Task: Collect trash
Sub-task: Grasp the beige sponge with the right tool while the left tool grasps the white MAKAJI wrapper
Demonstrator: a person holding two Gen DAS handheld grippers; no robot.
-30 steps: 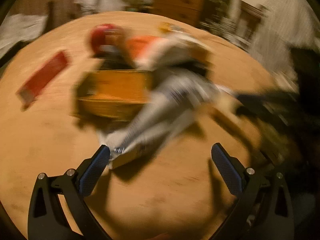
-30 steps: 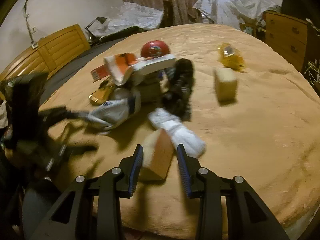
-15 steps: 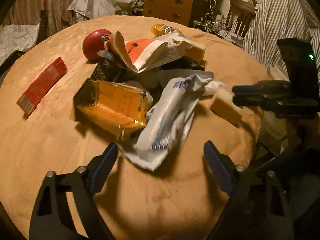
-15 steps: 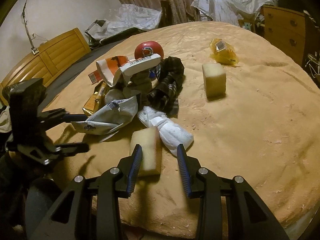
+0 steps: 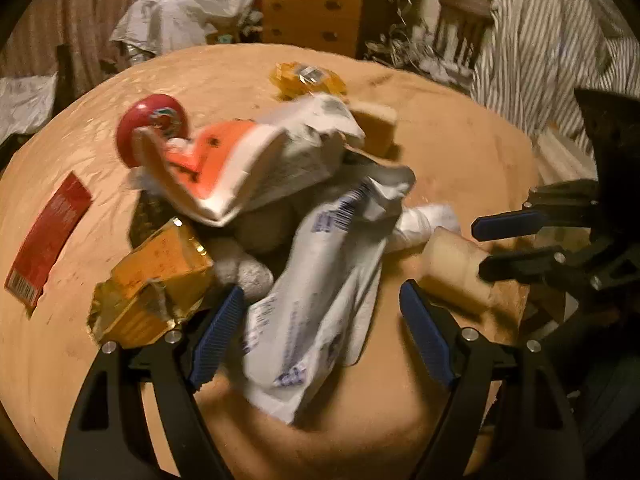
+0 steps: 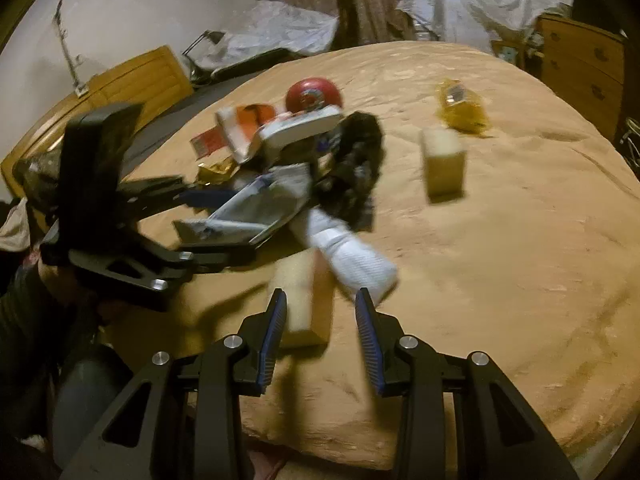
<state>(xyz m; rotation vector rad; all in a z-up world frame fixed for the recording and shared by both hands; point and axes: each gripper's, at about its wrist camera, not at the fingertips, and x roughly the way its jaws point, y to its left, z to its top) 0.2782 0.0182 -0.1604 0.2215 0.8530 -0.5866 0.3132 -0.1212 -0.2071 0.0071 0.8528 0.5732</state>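
1. Left gripper [image 5: 320, 332], lower centre: my jaws, just narrowing, straddled the white wrapper [image 5: 320, 280] without pinching, lined up to grab it.
2. Right gripper [image 6: 320, 336], lower centre: jaws narrowly parted, unclamped, the sponge block [image 6: 304, 300] between them for pickup.

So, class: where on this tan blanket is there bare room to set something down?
Bare blanket lies right of the pale foam block, and between the flat red wrapper and gold foil packet. The central wrapper heap is crowded.

Both wrist fisheyes look steeply down, close, from opposite sides at one shared crumpled white printed plastic bag [image 5: 320, 292] [image 6: 260, 204]
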